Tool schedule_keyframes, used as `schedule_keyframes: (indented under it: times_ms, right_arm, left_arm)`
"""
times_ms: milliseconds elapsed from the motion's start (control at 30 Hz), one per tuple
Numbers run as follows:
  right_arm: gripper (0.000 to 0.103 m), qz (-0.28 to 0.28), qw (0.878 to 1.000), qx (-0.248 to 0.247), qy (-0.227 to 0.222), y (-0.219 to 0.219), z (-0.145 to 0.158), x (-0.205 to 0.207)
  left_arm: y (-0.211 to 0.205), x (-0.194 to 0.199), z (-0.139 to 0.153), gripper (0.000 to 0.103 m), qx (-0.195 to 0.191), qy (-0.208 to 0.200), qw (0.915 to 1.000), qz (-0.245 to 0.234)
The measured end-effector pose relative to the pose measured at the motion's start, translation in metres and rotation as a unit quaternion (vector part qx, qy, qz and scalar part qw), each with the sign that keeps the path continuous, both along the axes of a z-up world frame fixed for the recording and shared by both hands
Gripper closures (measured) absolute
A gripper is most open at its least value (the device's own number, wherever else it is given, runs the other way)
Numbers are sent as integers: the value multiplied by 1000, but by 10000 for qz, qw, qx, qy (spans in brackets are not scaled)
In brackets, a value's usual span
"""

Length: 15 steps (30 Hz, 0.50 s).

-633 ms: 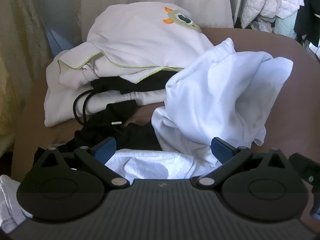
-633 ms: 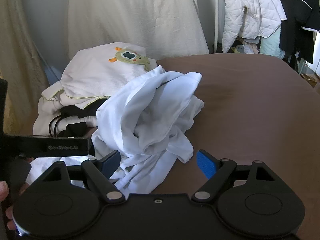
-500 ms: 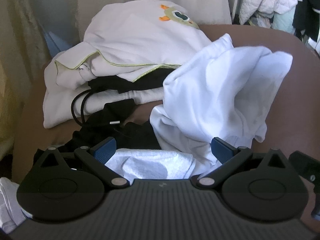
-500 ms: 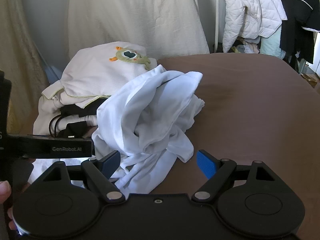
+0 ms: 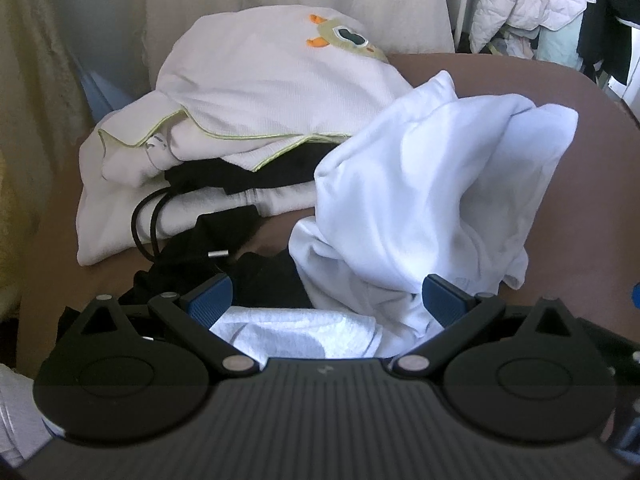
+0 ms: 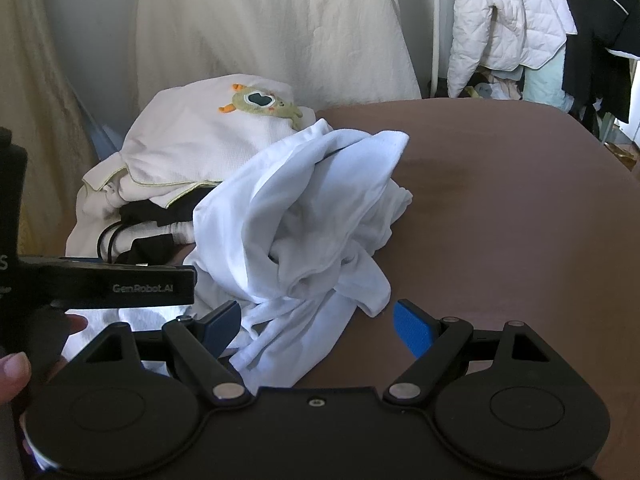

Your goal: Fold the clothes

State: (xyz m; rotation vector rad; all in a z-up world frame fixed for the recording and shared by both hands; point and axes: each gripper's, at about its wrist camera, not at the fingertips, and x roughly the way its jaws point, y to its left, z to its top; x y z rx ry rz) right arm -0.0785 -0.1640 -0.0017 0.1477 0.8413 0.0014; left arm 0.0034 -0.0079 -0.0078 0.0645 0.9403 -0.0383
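A crumpled white garment [image 5: 432, 200] lies heaped on the brown table [image 5: 580, 240]; it also shows in the right wrist view [image 6: 312, 216]. My left gripper [image 5: 326, 296] is open, low over the garment's near edge and a white towel-like cloth [image 5: 296, 332]. My right gripper [image 6: 316, 322] is open, with the garment's near hem between its fingers, not clamped. The left gripper's body [image 6: 100, 286] shows at the left of the right wrist view.
A pile at the back left holds a cream garment with a green monster patch [image 5: 272, 76], black clothes [image 5: 224, 240] and a black cord [image 5: 146, 220]. Bare brown table [image 6: 520, 220] lies to the right. Hanging jackets [image 6: 504, 20] and a draped sheet stand behind.
The left gripper has shifted slightly left and forward, so the pile sits a little further right in its view. The right gripper is nearly still. Both stay open.
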Motion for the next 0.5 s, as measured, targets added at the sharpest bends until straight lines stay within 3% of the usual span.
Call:
schedule_keyframes:
  times_ms: [500]
  right_arm:
    - [16,-20,10000,9,85,-1,-2,1]
  left_arm:
    - [-3,1,-4,0,122,96,9998,-95]
